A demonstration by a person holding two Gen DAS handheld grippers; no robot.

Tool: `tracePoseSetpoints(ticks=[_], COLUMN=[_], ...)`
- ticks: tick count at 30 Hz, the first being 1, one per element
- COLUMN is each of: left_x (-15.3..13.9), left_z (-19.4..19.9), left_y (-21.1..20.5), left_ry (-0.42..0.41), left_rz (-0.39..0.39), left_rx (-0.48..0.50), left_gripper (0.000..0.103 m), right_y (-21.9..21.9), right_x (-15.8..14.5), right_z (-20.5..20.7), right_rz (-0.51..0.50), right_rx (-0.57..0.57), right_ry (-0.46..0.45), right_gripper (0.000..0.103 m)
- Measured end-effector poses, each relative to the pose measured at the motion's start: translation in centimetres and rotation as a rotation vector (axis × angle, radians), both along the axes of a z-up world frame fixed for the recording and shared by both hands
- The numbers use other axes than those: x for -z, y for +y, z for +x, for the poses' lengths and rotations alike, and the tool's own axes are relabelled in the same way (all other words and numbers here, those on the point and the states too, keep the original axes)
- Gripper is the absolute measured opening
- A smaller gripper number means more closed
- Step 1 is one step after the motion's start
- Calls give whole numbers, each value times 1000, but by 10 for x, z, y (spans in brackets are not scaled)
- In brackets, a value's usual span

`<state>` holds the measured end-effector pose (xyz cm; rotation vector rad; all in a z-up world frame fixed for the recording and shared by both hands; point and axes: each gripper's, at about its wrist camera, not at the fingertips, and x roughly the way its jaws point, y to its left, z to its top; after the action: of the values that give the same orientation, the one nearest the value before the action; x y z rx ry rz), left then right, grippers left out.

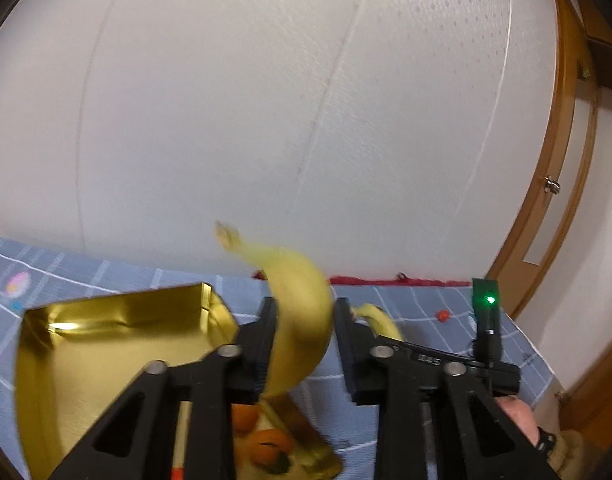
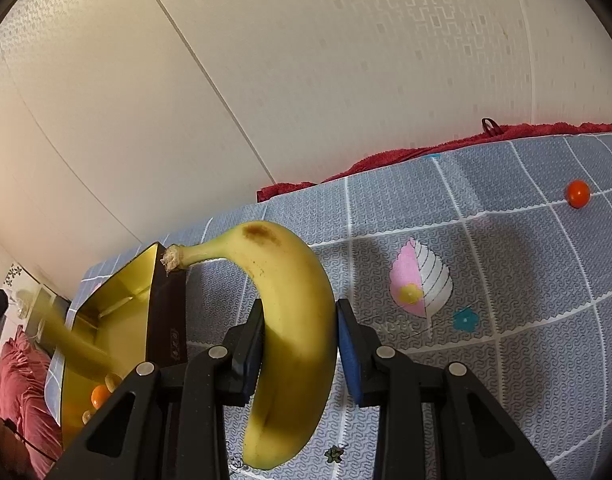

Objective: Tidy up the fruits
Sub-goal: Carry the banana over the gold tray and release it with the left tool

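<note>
Black gripper fingers filled the bottom of both views, each pair closed on a banana.

Seen from the left wrist, the left gripper (image 1: 303, 328) clamped a blurred yellow banana (image 1: 301, 320) between its two fingers, the pads pressing the fruit's sides. The banana stood nearly upright, its stem curling to the upper left of the fingers and its lower end dropping below them. At lower left lay an open gold-lined box (image 1: 113, 344) on a grey-blue grid-patterned cloth (image 1: 406, 300). Just under the left finger, orange fruits (image 1: 265, 440) showed at the box's near end, partly hidden. At lower right the right gripper (image 1: 364, 316) appeared, with the tip of its own banana peeking beside it. A small red ball (image 1: 442, 315) sat on the cloth further right.

Seen from the right wrist, the right gripper (image 2: 299, 328) held a second banana (image 2: 289, 320), squeezed between a black pad and a blue pad (image 2: 348, 352). Its stem pointed to the left, toward the gold box (image 2: 117, 320) at lower left; its blossom end hung low in the frame centre. A yellow blur crossed the box, too smeared to identify. The red ball (image 2: 577, 193) rested at the right edge, well apart from the fingers. A red towel (image 2: 426, 152) edged the cloth's far side.
</note>
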<state>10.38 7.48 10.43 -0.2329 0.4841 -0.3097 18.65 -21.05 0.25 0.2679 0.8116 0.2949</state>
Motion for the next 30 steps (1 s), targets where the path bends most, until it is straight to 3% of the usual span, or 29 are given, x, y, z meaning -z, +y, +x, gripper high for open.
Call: tracePoseSetpoints(ticks=[5,9,17,23,24,30], left_x=[5,28,87,104,106,99], left_z=[-4,-4,10,8,7,-9], left_y=[25,40,46,54,55,50], left_ry=[17,76,272,308,304,210], left_rz=[51,66,110,126,140,215], left_rx=[-60,-107,-143,-182,-197,-263], left_gripper=[22,22,26,46,53,86], right_y=[3,6,10,16,18,32], right_x=[1,2,4,2,1,-4], right_z=[-1,-2,-2,-4,-5,-11], right_rz=[-9,-13,-11,4,3,62], right_rx=[-5,-15,-34,-64,-71,-116], right_ry=[4,0,5,1,-2,-18], right_gripper=[34,34,34,34,34,34])
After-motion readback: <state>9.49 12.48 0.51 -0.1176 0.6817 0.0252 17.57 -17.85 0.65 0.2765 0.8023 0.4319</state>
